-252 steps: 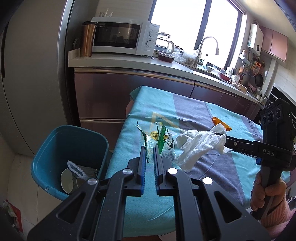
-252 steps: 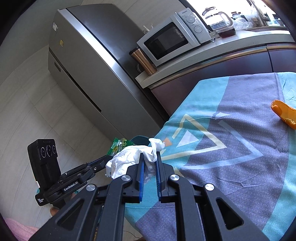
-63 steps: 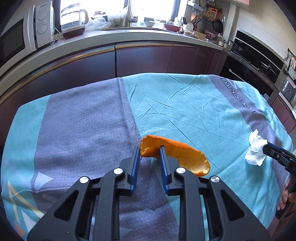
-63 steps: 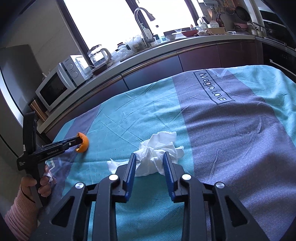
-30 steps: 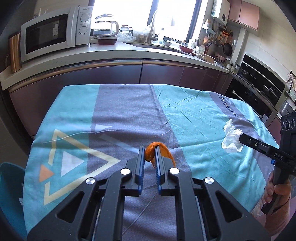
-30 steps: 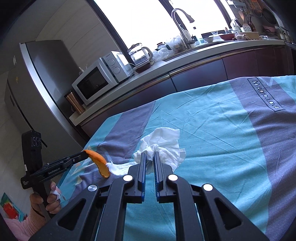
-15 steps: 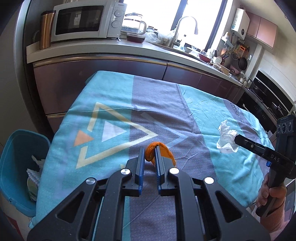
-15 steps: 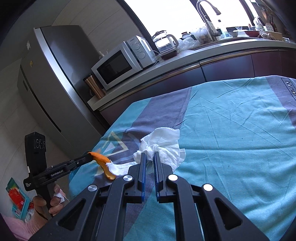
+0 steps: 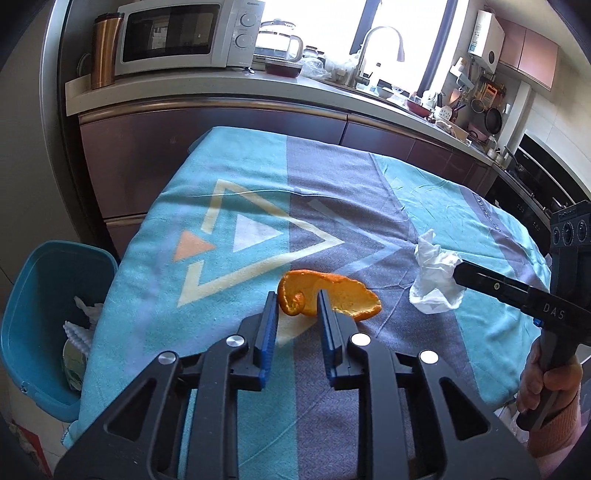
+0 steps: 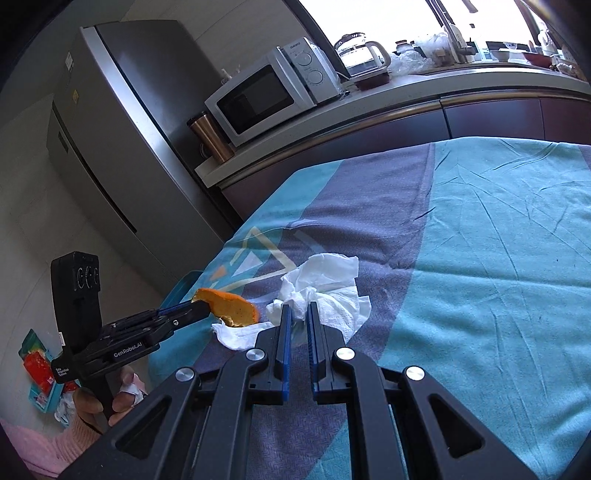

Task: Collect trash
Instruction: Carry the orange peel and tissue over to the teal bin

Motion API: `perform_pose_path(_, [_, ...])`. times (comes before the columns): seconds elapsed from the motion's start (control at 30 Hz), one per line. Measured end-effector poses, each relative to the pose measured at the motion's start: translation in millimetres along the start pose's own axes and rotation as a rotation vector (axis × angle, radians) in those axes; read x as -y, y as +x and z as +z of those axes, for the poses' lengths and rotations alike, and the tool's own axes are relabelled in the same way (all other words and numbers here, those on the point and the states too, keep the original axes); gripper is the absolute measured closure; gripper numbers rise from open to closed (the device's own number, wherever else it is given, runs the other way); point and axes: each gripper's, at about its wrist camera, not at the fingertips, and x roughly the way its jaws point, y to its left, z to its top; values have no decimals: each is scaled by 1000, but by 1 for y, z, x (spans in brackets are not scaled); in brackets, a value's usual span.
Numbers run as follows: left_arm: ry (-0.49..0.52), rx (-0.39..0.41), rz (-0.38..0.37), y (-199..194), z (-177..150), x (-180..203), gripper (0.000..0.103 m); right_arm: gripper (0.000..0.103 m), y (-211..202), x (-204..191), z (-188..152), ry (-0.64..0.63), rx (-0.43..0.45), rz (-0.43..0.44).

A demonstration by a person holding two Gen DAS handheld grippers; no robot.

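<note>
So the left gripper (image 9: pixel 294 300) has its jaws spread a fair bit, with the curled end of the orange peel (image 9: pixel 325 297) sitting between the blue pads, over the purple stripe of the tablecloth (image 9: pixel 236 192); can't tell if they're actually touching it. The right gripper (image 10: pixel 297 312) is nearly closed, pinching a crumpled white tissue (image 10: pixel 325 286) just beside the peel. Off the table's left edge there's a blue trash bin (image 9: pixel 33 295) on the floor with some white stuff already in it. Further back, the microwave (image 9: pixel 184 35) and a copper tumbler (image 9: pixel 105 50) sit on the counter.
</note>
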Motion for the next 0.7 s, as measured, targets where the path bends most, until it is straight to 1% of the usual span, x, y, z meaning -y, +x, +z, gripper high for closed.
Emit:
perform_pose_path(0.07, [1, -10, -13, 4, 1, -1, 72, 96, 4, -1, -1, -2, -9, 1])
perform_pose_path(0.23, [-25, -30, -31, 14, 4, -9, 72, 96, 8, -3, -2, -2, -21, 5])
perform_pose_path(0.27, [-32, -34, -27, 17, 4, -10, 79, 96, 8, -4, -1, -3, -22, 4])
perform_pose_path(0.3, [-38, -40, -21, 19, 4, -12, 87, 96, 9, -5, -1, -3, -22, 4])
perform_pose_path(0.4, [-53, -43, -4, 20, 2, -13, 89, 96, 9, -7, -1, -4, -22, 4])
perform_pose_path(0.7, [-51, 17, 1, -4, 2, -10, 92, 96, 9, -16, 3, -24, -17, 20])
